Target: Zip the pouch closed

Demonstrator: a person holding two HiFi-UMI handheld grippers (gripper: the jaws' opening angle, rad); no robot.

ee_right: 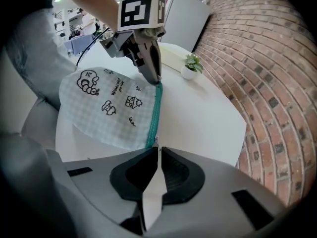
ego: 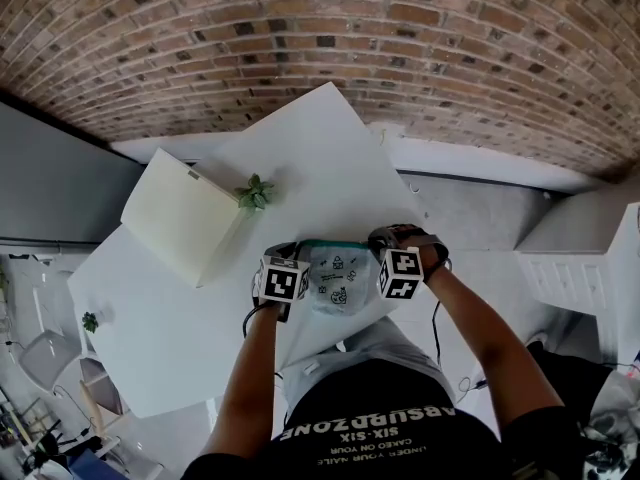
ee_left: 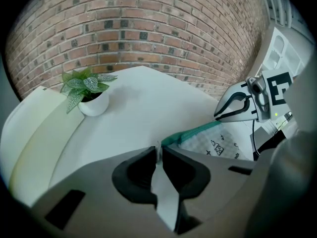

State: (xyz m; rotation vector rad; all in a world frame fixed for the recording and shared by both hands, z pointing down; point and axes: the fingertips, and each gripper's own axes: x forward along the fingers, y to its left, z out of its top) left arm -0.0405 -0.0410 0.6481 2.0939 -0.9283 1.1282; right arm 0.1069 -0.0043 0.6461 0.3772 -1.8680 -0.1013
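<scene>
A checked white pouch [ego: 338, 280] with black cartoon prints and a teal zipper [ego: 330, 244] hangs stretched between my two grippers, just above the white table's [ego: 320, 148] near corner. My left gripper [ego: 284, 253] is shut on the pouch's left end; in the left gripper view its jaws [ee_left: 159, 147] pinch the fabric beside the teal zipper [ee_left: 190, 133]. My right gripper [ego: 386, 239] holds the right end. In the right gripper view, its jaws [ee_right: 156, 147] are closed on the small pull at the end of the zipper [ee_right: 156, 114], which runs straight to the left gripper [ee_right: 158, 81].
A cream notebook [ego: 180, 213] lies at the table's left, with a small potted plant [ego: 255, 193] in a white pot beside it. A brick wall [ego: 400, 38] stands behind the table. A white cabinet [ego: 590, 258] is on the right.
</scene>
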